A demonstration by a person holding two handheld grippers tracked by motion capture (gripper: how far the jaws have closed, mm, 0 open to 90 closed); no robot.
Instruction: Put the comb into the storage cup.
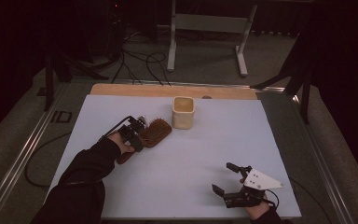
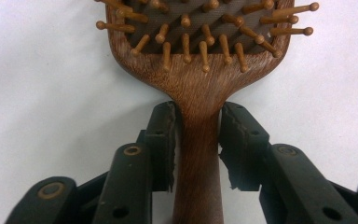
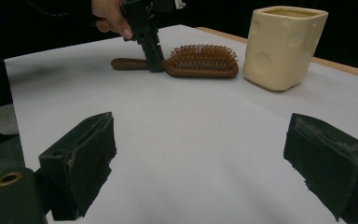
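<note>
While the right gripper [image 1: 227, 178] rests near the worktop's [image 1: 191, 154] front edge with jaws spread wide and nothing between them, the left gripper [image 2: 198, 140] clamps the neck of a wooden paddle hairbrush [image 2: 200, 84]. The brush lies flat, bristles up, on the white surface. Just beyond its head stands a cream square cup [image 1: 183, 112].

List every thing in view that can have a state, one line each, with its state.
hairbrush: lying flat on the white table, bristles up, its handle between the left gripper's fingers.
cream cup: upright, open top, standing just beyond the brush head.
left gripper: fingers set on either side of the handle, at or almost at the wood.
right gripper: open, holding nothing, over bare table.
</note>
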